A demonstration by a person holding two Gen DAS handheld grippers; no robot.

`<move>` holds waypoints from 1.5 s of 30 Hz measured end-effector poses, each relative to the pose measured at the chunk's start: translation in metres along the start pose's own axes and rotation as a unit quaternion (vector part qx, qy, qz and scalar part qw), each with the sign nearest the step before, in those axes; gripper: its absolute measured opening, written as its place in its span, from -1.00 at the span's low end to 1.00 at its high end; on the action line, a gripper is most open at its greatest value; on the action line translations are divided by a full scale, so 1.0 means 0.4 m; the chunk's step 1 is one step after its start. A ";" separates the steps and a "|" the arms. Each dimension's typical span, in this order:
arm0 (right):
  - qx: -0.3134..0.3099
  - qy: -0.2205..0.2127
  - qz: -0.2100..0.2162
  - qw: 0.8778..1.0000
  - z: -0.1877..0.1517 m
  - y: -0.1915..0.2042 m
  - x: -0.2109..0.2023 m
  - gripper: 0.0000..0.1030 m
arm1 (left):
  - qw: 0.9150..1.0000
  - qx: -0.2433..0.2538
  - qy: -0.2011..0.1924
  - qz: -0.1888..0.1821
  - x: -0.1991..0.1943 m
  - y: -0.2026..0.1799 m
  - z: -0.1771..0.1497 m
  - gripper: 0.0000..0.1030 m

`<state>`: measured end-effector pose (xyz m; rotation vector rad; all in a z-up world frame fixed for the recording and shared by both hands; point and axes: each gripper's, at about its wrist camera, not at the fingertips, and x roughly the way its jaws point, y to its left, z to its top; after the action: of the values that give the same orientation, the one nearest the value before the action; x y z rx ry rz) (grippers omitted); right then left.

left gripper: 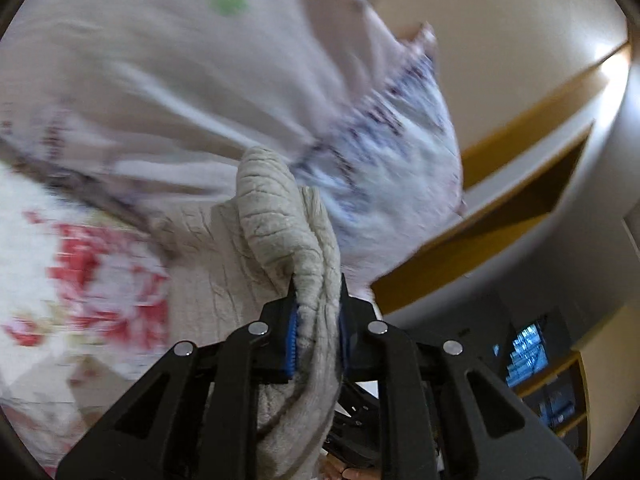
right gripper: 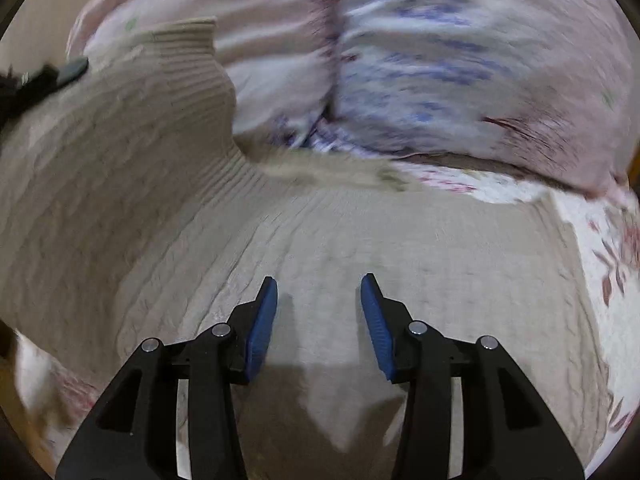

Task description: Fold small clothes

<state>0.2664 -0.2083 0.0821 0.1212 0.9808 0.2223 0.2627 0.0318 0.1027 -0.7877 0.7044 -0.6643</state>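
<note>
A beige knitted sweater (right gripper: 360, 236) lies spread on a floral bed sheet (right gripper: 600, 320). Its left part (right gripper: 120, 140) is lifted and its ribbed cuff (right gripper: 192, 40) points up. My left gripper (left gripper: 318, 280) is shut on a bunched fold of the beige sweater (left gripper: 280, 208) and holds it up off the bed. The left gripper also shows at the left edge of the right wrist view (right gripper: 60, 72). My right gripper (right gripper: 319, 280) is open and empty, just above the flat body of the sweater.
A large pink and blue patterned pillow (right gripper: 460, 60) lies behind the sweater; it also shows in the left wrist view (left gripper: 160, 80). A wooden headboard edge (left gripper: 500, 208), cream wall and a dark shelf unit (left gripper: 532, 360) are at the right in that view.
</note>
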 end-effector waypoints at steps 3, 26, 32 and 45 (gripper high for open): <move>0.034 -0.024 -0.017 0.999 -0.002 -0.087 -0.059 -0.11 | 1.000 0.014 0.016 -0.018 0.076 -0.054 -0.028 -0.72; 0.279 0.055 0.164 0.945 -0.056 -0.375 -0.101 -0.10 | 0.986 0.088 0.062 0.131 0.140 -0.015 -0.127 0.60; 0.276 0.079 0.165 0.944 -0.054 -0.360 -0.047 -0.11 | 0.979 0.054 0.112 0.163 0.182 0.077 -0.150 0.57; 0.279 0.075 0.203 0.936 -0.037 -0.340 0.038 -0.58 | 0.980 0.013 0.160 0.119 0.211 0.111 -0.196 0.51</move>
<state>0.2802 -0.3367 0.0341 0.8443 1.1453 0.3287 0.2642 -0.0386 0.0013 -0.5638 1.0637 -0.5851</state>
